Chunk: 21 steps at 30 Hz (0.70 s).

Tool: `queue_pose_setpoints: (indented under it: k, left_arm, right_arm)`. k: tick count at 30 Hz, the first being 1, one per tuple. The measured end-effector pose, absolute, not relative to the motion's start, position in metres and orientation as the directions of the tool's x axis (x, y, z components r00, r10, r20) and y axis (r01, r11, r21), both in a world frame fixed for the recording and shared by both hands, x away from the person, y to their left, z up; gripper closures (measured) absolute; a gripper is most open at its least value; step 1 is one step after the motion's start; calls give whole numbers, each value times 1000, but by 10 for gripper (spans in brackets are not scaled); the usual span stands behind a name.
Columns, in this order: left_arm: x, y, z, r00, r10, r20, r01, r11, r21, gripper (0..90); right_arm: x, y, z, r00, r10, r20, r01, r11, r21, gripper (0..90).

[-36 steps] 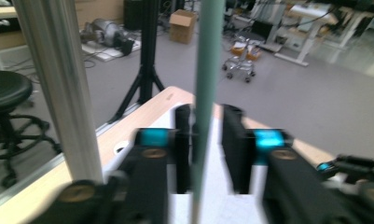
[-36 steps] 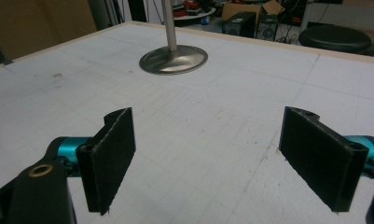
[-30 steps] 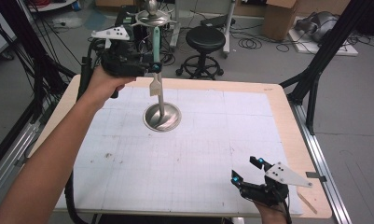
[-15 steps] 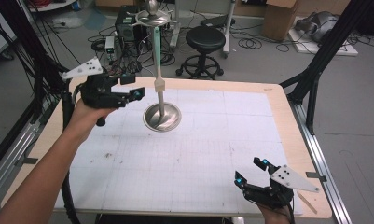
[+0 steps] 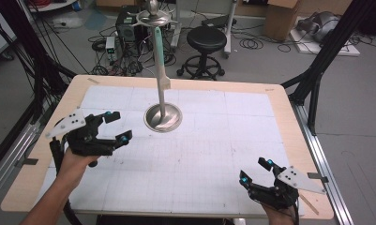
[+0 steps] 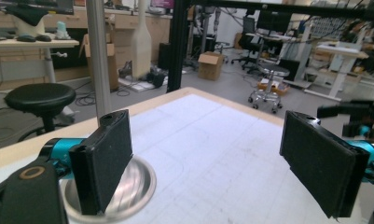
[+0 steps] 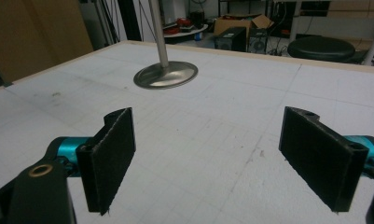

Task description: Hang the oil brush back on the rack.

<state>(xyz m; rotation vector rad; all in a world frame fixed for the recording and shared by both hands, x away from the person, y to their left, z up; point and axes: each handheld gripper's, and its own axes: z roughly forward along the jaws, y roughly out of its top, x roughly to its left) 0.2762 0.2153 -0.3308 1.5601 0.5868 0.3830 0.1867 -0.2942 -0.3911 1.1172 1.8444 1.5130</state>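
The left gripper (image 5: 113, 127) sits low over the near-left part of the table, jaws spread wide with nothing between them; they have just been opening, and in the left gripper view the two black pads (image 6: 107, 163) stand far apart over bare gridded mat. It points across the table toward the right. The right gripper (image 5: 256, 170) rests at the near-right corner, its jaws also released and empty, aimed up the table toward the middle.

Out from the left gripper, just beyond its upper fingertip and a little farther from the person, stands the metal stand (image 5: 162, 117): a round, shiny base plate flat on the mat, with a thin upright rod rising from its centre to a small ring-shaped top. In the left gripper view the rim of that base (image 6: 138, 186) shows right behind the left pad, so the base is close beside this gripper though not touching it.

On the rod hangs the spatula (image 5: 159, 56), a pale green handle with a lighter blade end pointing down, its long axis running nearly vertical alongside the rod, well above the base.

The spatula lies up and to the right of the left gripper, and that hand is clearly the nearer one; the right gripper is well apart from it across the white mat (image 5: 214, 154). To my eye, any reach for the hanging spatula would have to rise along the rod.
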Motion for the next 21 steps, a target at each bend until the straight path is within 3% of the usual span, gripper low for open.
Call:
queue_pose_setpoints:
  k: [21]
  left_arm:
    - [253,240,-373,785,602,-147,151,44,987,195]
  right_arm:
    - [184,-304,-394,-507,855,113,283,41,958,158]
